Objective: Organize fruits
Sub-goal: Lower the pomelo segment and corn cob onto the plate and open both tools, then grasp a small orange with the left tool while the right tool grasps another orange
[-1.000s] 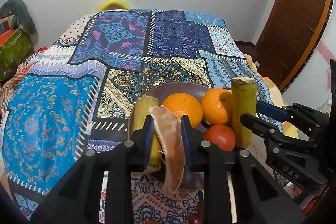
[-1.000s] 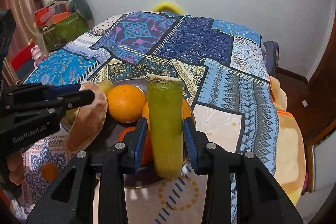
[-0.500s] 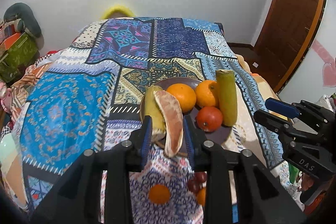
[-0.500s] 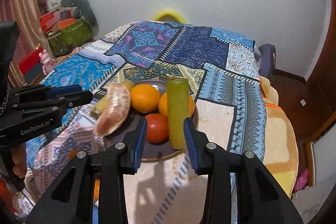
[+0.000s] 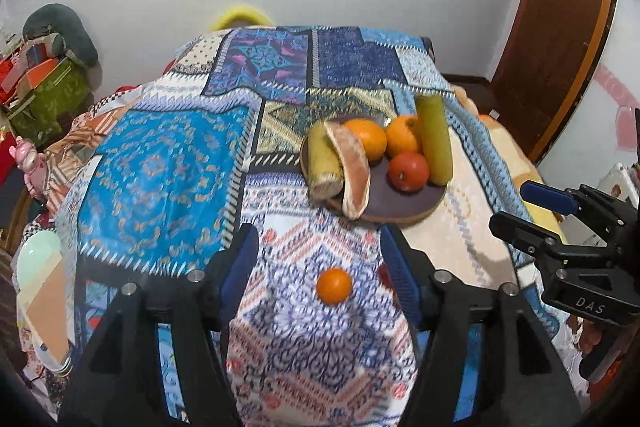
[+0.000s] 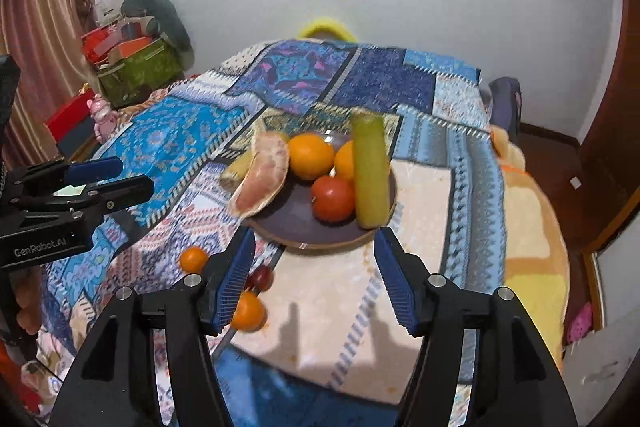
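Note:
A dark round plate [image 5: 400, 205] [image 6: 296, 223] on the patterned bedspread holds a pomelo wedge [image 5: 352, 171] [image 6: 262, 181], a yellow-green stick [image 5: 324, 163], two oranges [image 5: 366, 139] [image 6: 310, 155], a red tomato [image 5: 409, 166] [image 6: 333, 198] and a green stick [image 5: 434, 141] [image 6: 370, 171]. My left gripper [image 5: 320, 279] is open and empty, well back from the plate, above a small orange [image 5: 334, 285] [image 6: 193, 259]. My right gripper [image 6: 314, 279] is open and empty, just short of the plate's near rim. Another small orange [image 6: 248, 311] and a dark red fruit [image 6: 262, 277] lie by its left finger.
The bedspread [image 5: 168, 163] covers a bed against a white wall. Boxes and a green bag [image 6: 136, 67] are piled at the left. A wooden door [image 5: 560, 27] stands at the right. The bed's edge drops off at the right, over an orange blanket [image 6: 532, 227].
Both grippers have let go of the pomelo wedge and the green stick, opened wide and pulled back from the plate. The fruit stays on the plate.

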Demonstrator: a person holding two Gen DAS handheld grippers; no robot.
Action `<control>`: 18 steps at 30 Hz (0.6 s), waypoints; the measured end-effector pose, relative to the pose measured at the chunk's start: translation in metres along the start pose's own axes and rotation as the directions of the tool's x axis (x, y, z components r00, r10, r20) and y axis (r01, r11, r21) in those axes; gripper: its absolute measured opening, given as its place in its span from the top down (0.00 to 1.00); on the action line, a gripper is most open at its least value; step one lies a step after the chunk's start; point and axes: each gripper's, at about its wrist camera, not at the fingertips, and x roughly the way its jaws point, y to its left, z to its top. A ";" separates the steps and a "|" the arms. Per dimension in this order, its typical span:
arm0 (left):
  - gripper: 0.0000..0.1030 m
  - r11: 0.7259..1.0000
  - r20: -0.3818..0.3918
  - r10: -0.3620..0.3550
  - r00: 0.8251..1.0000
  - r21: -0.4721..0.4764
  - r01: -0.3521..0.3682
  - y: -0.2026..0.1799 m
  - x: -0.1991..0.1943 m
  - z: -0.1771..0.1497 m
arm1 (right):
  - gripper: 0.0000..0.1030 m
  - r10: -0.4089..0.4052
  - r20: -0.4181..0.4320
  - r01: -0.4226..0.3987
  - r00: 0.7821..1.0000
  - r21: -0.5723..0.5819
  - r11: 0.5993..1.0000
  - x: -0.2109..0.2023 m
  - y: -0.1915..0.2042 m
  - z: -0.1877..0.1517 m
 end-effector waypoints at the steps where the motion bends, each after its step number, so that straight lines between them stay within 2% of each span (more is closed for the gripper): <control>1: 0.38 1.000 -0.008 0.002 1.000 0.001 -0.002 0.001 0.000 -0.005 | 0.43 0.007 -0.010 -0.007 1.000 0.003 1.000 0.001 0.002 -0.003; 10: 0.37 1.000 -0.071 -0.004 0.997 -0.018 0.003 0.016 0.008 -0.037 | 0.43 0.034 -0.083 -0.035 0.996 -0.004 0.999 0.016 0.026 -0.029; 18: 0.38 1.000 -0.119 -0.011 0.993 -0.015 0.010 0.023 0.028 -0.056 | 0.43 0.081 -0.165 -0.086 0.983 -0.019 0.996 0.045 0.041 -0.041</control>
